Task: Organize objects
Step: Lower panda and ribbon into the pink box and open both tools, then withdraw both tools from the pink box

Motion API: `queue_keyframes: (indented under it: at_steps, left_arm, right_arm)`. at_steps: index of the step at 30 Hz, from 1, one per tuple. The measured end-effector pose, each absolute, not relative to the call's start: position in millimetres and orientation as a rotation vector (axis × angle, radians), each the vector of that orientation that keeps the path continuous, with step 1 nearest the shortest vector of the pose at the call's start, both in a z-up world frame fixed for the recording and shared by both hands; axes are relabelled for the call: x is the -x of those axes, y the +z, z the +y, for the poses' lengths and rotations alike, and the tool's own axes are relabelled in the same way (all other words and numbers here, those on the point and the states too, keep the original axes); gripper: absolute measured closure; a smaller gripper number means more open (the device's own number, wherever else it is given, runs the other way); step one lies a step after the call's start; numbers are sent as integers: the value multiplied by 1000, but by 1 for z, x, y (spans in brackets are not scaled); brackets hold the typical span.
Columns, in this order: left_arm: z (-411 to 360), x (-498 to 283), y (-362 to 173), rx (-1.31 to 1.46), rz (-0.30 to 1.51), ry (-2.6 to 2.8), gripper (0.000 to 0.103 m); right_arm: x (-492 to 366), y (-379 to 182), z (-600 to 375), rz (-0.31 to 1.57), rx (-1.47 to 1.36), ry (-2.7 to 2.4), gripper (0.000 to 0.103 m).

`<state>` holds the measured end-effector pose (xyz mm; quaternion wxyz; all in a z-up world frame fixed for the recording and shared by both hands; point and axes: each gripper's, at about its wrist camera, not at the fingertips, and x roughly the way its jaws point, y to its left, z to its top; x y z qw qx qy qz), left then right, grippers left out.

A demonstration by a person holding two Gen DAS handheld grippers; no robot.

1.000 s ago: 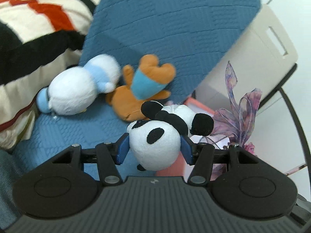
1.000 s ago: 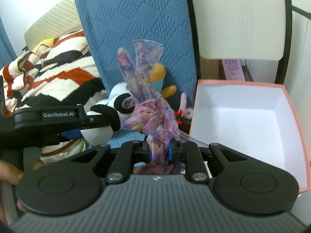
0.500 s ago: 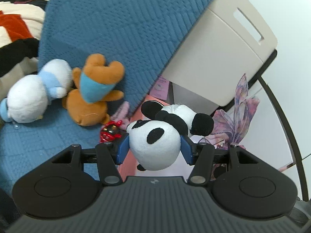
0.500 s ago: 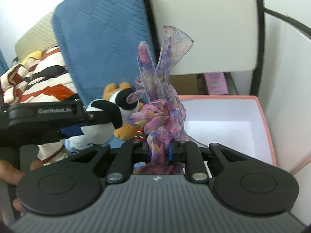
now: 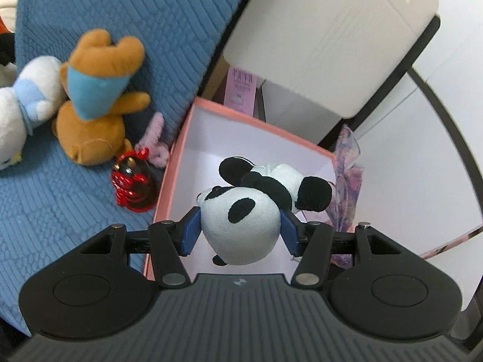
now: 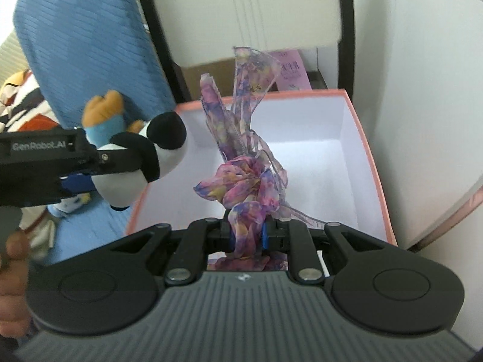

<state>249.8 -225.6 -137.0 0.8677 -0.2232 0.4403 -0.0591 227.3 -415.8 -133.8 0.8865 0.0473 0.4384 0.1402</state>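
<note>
The left claw [image 5: 240,235] pinches the black-and-white plush panda [image 5: 241,226] above the pink-rimmed white cardboard box [image 5: 193,138]; released near the rim, it may bounce out. The right claw [image 6: 247,235] is pressed on the purple gauzy ribbon bow [image 6: 241,187], whose tails could snag.

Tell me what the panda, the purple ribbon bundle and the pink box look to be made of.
Panda: soft plush, fuzzy matte pile that dents between the pads. Ribbon bundle: thin sheer fabric, likely organza, since the box shows through it; frayed edges. Pink box: probably stiff cardboard, with thin straight walls and a matte white inside.
</note>
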Motion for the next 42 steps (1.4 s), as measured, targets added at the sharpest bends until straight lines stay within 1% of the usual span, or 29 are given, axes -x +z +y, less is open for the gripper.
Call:
queue_keyframes:
  at_steps: [7,11,12,13,14,15,16,18,25,36,42]
  left_arm:
    - [-242,-257,-169,429,994,-133,42]
    - [-245,-259,-176,417,1008,-141,42]
    - [-244,-260,-177,413,1008,-141,41]
    - [-244,-260,-176,406,1005,-139,40]
    - [-245,-260,-174,398,1007,-139,37]
    - [-244,-261,-173,386,1010,-138,29]
    - [-244,-260,-172,375,1007,-136,26]
    - [-242,-257,-166,365,990,-133,25]
    - [-228,-241,-138,355,936,-148,25]
    - [-203,-187,-79,316,809,-180,25]
    - [-177,-154,-54,311,747,-192,25]
  right_arm:
    - [-236,-170,-435,999,-116,239,83]
    - [-236,-175,-442,1015,-113,229,82]
    - [-235,-174,-443,1012,-111,227,79]
    - [-235,-172,-442,1010,-110,224,71]
    - [-236,-171,-442,1009,-112,219,67]
    - [-238,-170,-443,1008,-117,214,58]
    - [-239,-168,-444,1007,-125,211,48]
    - [-238,-164,-444,999,-137,204,45]
    - [-221,-133,-433,945,-135,218,45]
    - [-174,-70,-399,852,-151,245,45]
    - [-147,-46,-374,808,-127,250,45]
